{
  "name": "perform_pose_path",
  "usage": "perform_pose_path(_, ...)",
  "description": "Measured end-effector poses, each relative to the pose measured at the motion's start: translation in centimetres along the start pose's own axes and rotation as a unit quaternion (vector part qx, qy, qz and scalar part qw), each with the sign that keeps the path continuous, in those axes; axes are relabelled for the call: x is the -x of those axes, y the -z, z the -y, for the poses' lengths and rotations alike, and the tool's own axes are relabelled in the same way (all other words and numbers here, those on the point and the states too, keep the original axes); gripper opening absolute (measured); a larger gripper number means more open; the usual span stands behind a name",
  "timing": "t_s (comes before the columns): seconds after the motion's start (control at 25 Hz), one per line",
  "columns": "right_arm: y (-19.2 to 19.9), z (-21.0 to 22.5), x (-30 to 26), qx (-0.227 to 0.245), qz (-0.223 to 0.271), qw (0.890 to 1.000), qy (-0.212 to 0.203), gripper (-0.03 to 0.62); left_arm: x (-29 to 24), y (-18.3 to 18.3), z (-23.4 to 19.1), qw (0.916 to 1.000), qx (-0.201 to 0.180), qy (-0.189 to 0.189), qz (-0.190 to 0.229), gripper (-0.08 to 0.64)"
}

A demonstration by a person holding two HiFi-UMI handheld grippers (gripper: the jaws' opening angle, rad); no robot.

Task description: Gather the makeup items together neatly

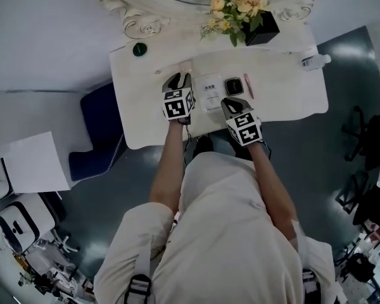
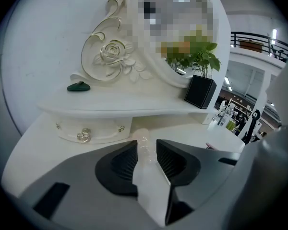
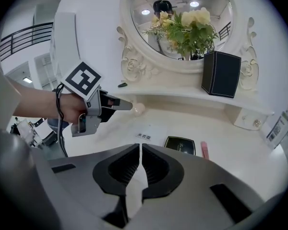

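A small pale translucent bottle (image 2: 141,137) (image 3: 138,109) lies on the white dressing table (image 1: 285,94), just past the tips of my left gripper (image 2: 146,145) (image 1: 179,80) (image 3: 119,104). Its jaws stand apart around the bottle's near end without pressing on it. To the right lie a white printed card (image 1: 209,92) (image 3: 146,133), a black compact (image 1: 234,86) (image 3: 180,145) and a pink stick (image 1: 248,86) (image 3: 204,150). My right gripper (image 3: 140,147) (image 1: 231,101) hovers before the compact, shut and empty. A dark green item (image 1: 139,49) (image 2: 78,86) rests on the raised shelf at far left.
An ornate round mirror (image 3: 182,23) and a black box with flowers (image 1: 261,29) (image 2: 200,91) (image 3: 221,74) stand on the shelf. A drawer with a crystal knob (image 2: 84,135) sits under it. A white bottle (image 1: 316,61) lies at the table's right end.
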State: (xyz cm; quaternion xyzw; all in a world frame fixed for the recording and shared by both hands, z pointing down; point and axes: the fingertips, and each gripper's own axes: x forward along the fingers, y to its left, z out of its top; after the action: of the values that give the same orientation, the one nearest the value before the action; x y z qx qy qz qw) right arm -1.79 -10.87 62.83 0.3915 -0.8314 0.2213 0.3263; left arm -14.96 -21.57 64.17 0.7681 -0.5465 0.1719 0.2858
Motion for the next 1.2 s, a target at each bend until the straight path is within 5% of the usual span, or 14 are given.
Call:
perform_pose_path(0.64, 3.6, 4.3, 3.3, -0.022, -0.023, 0.998, 0.051, 0.051, -5.0, -1.1, -0.1, 0.9992, -0.023, -0.028, -0.017, 0.301)
perform_pose_path(0.96, 4.6, 5.1, 3.7, -0.031, -0.028, 0.998, 0.055, 0.051, -7.6, 0.1, 0.7, 0.9974, -0.046, -0.035, -0.044, 0.294)
perform_pose_path(1.2, 5.3, 5.2, 3.9, -0.031, -0.034, 0.998, 0.052, 0.051, -8.0, 0.1, 1.2, 0.9959, -0.068, -0.031, -0.051, 0.201)
